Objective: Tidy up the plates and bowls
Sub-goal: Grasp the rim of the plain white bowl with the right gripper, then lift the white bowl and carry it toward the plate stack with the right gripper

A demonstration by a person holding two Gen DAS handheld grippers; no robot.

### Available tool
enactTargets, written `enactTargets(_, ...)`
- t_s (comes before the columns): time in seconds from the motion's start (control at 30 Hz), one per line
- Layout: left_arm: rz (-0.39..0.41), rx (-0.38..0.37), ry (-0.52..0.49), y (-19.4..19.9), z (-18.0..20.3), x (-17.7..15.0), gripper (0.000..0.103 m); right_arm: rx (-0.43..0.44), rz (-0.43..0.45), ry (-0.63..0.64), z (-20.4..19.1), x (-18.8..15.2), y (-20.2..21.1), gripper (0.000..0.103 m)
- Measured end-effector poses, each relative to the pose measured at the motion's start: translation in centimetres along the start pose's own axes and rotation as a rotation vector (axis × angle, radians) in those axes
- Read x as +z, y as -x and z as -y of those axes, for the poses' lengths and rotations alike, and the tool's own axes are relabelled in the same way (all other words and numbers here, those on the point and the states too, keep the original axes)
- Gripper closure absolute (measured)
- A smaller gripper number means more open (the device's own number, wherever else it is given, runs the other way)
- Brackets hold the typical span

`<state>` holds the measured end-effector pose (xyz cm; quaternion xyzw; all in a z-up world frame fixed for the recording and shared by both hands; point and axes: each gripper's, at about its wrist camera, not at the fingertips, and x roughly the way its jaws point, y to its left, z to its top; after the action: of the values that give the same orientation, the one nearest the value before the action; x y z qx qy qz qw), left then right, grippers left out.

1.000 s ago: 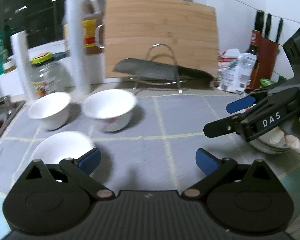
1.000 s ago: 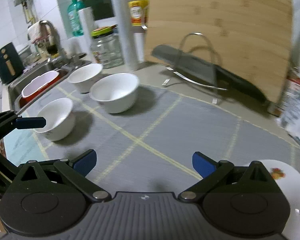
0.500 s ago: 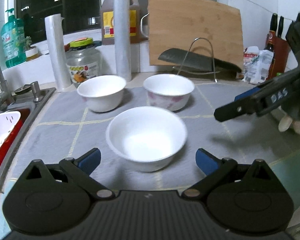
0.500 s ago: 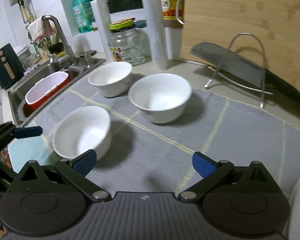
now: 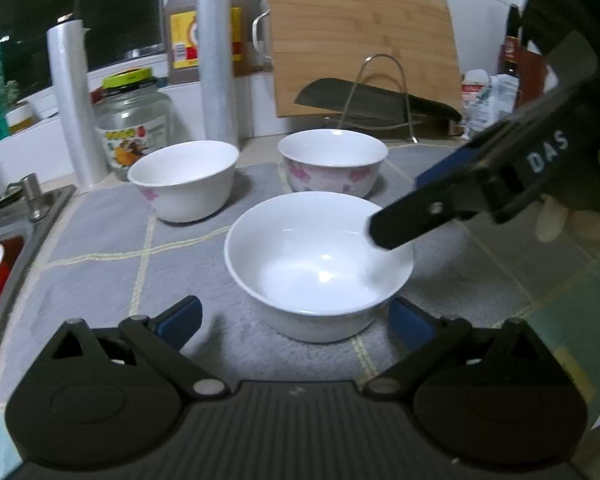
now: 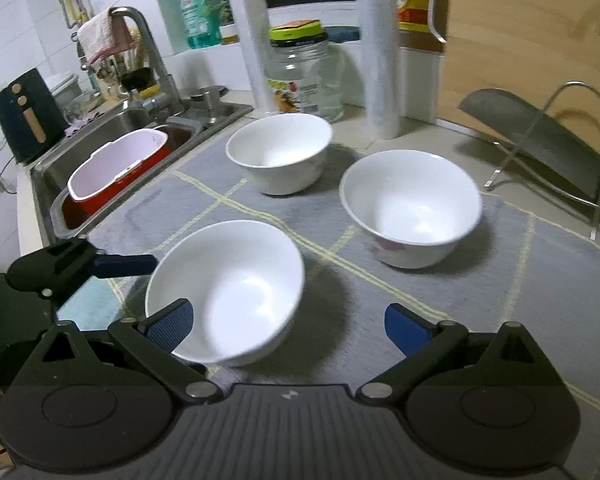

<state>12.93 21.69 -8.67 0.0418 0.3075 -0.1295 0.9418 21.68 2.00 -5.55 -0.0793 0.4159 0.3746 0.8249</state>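
Three bowls sit on the grey mat (image 5: 100,280) in the left wrist view. The near bowl (image 5: 320,268) is in the middle, the left bowl (image 5: 184,196) is at 11 o'clock from it, and the pink bowl (image 5: 332,164) is at 12 o'clock. The left gripper (image 5: 296,318) is spread wide and has just been closing a little. The near bowl sits partly between its blue pads, which are not pressing on it. The right gripper's finger pokes in from 2 o'clock, over the bowl's rim. In the right wrist view, the right gripper (image 6: 286,322) is spread wide too, with nothing pinched. The near bowl (image 6: 226,292) is at 10 o'clock from its middle, with the left pad over the bowl's rim. The left gripper's finger (image 6: 124,265) waits at 9 o'clock, just beside the bowl. I think the step now is to grab this near bowl so it can be stacked in another one. To do it well, one pad should go inside the rim and one outside. Squeeze slowly, then lift straight up, and keep the two grippers from bumping.
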Motion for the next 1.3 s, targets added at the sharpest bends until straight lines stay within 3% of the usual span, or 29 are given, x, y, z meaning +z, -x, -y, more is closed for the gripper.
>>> enactTargets(0.3, 0.01, -0.05, -0.012, -0.8, 0.3, 0.1, 0.011, 0.054, -0.022, 0.024, -0.7, 1.0, -1.7, 0.001)
enactTargets(0.4, 0.008, -0.064, -0.009, -1.1, 0.3, 0.2, 0.016, 0.073, -0.019, 0.026, -0.7, 1.3, -1.9, 0.006)
enactTargets(0.63, 0.007, -0.072, -0.007, -1.3, 0.1, 0.2, 0.016, 0.108, -0.033, 0.033, -0.7, 1.7, -2.8, 0.018)
enactTargets(0.93, 0.002, -0.073, -0.012, -1.3, 0.1, 0.3, 0.016, 0.153, -0.043, 0.03, -0.8, 1.8, -3.0, 0.02)
enactTargets(1.3, -0.015, -0.076, -0.026, -1.1, 0.3, 0.6, 0.016, 0.143, -0.045, 0.032, -1.1, 1.7, -2.6, 0.02)
